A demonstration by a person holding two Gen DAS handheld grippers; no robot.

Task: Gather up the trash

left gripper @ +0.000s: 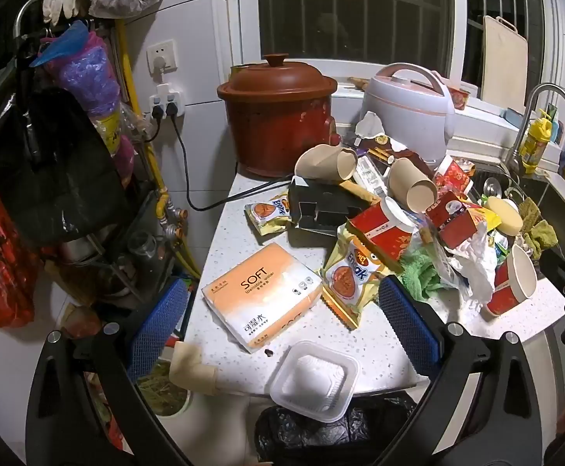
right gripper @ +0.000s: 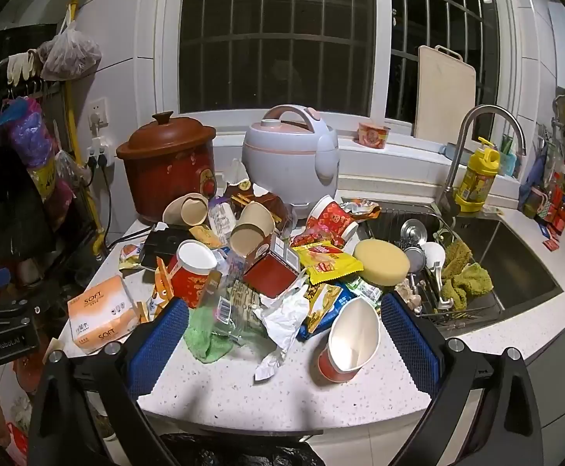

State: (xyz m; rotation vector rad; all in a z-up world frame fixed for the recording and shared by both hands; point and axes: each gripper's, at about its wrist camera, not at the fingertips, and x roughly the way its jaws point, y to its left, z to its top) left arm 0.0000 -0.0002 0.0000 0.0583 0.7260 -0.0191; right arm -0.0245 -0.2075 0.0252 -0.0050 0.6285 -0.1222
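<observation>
A heap of trash covers the white speckled counter: paper cups, snack wrappers, crumpled paper and cartons. My left gripper is open above the counter's near edge, its blue pads either side of an orange tissue pack and a clear plastic tray. A yellow snack wrapper lies just beyond. My right gripper is open too, framing a tipped red paper cup, crumpled white paper and a green cloth. Neither gripper holds anything. A black bag shows below the counter edge.
A brown clay cooker and a white rice cooker stand at the back by the window. On the right is a sink with a tap, a dish rack and a yellow sponge. Hanging bags and a rack crowd the left side.
</observation>
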